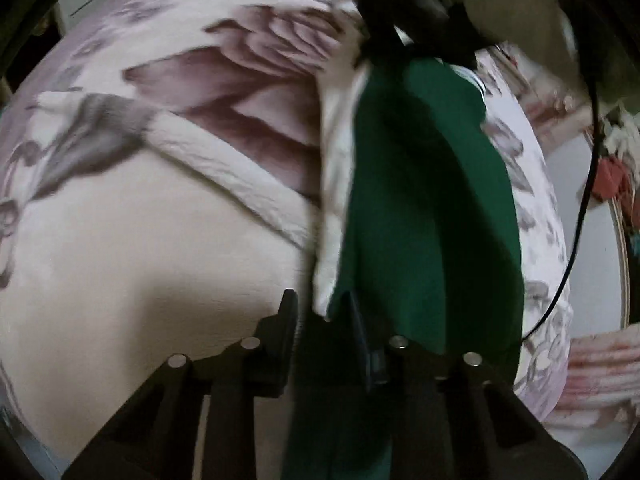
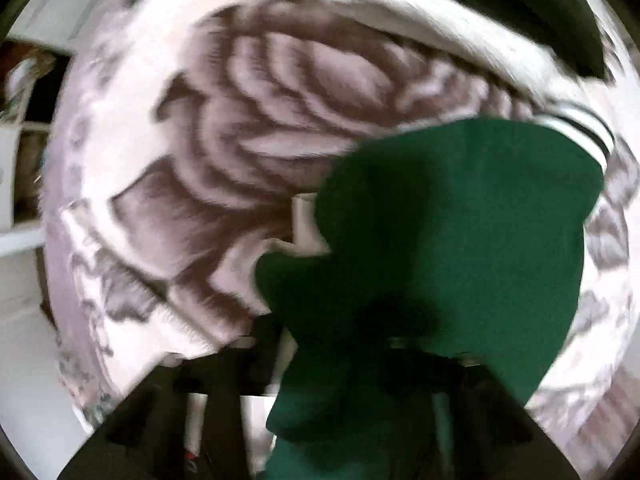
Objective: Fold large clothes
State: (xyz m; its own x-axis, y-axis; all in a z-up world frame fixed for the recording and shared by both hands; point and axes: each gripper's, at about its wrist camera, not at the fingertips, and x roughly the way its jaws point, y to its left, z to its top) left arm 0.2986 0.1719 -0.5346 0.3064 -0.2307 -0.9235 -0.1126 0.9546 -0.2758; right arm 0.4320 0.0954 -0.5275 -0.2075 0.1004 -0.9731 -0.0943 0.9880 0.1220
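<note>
A dark green garment (image 1: 432, 208) with a white inner layer (image 1: 336, 184) hangs over a bed. In the left wrist view it runs taut from my left gripper (image 1: 324, 320), whose jaws are shut on its near end, up to my right gripper (image 1: 404, 4) at the top, where its far end is bunched. A hand (image 1: 516, 12) holds that gripper. In the blurred right wrist view the green garment (image 2: 460, 220) drapes over my right gripper (image 2: 332, 344) and hides its fingertips. A black-and-white striped cuff (image 2: 580, 132) shows at its upper right.
A bedspread (image 1: 248, 92) with a large pale pink and grey rose print lies under everything, with a plain cream patch (image 1: 140, 260) near the left gripper. A black cable (image 1: 580, 208) hangs at the right. Pale floor (image 1: 592, 248) and red clutter (image 1: 608, 180) lie beyond the bed's right edge.
</note>
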